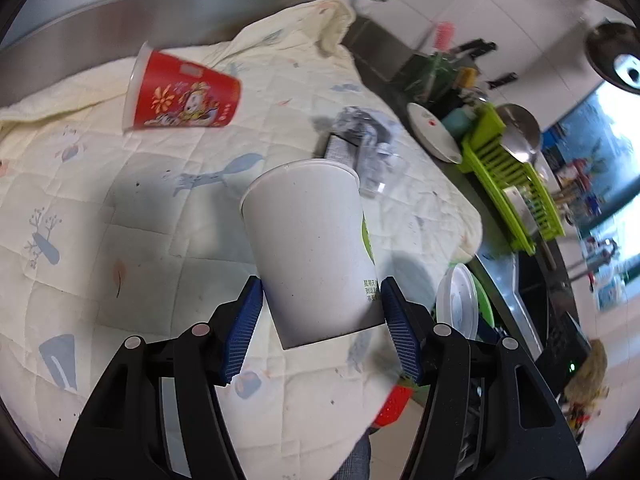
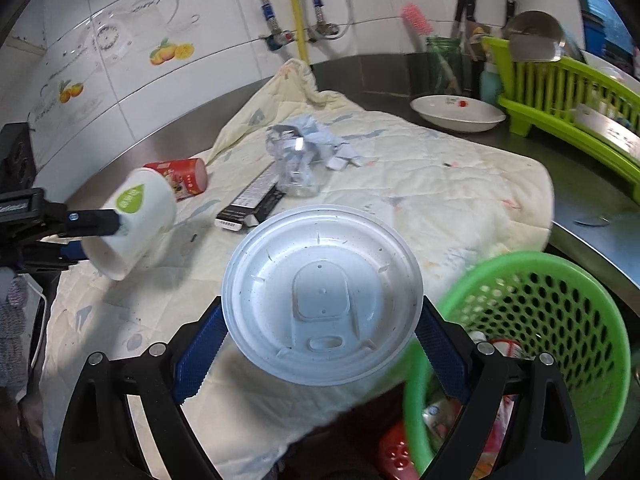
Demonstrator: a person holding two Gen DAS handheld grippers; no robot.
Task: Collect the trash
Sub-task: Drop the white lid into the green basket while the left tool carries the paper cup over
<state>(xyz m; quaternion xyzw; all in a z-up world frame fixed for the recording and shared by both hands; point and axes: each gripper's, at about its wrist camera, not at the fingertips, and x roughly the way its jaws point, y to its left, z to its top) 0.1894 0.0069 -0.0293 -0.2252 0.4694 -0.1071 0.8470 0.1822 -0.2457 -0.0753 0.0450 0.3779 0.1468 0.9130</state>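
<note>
Cup [image 1: 312, 248], white paper, pinched between the blue pads of the left gripper [image 1: 320, 320]; held clear of the quilt, rim tipped toward 12 o'clock in the left wrist view. In the right wrist view the same cup sits at 9 o'clock, green logo facing up, open mouth tilted down and toward the camera.

Lid [image 2: 322, 294], white plastic, round, clamped by its edges between the widely spread jaws of the right gripper [image 2: 320, 336], flat face toward the camera, lifted above the quilt.

Green basket [image 2: 560, 320] at 4 o'clock from the lid, just beside the right finger; some trash already inside.

Left on the cream quilt [image 2: 440, 184]: red cup [image 1: 184, 92] on its side at 10 o'clock from the white cup, crumpled wrapper [image 2: 304, 148] and dark flat box [image 2: 256, 200] at 12 o'clock from the lid.

White dish [image 2: 456, 114] and green dish rack [image 2: 560, 92] at 2 o'clock on the steel counter.
</note>
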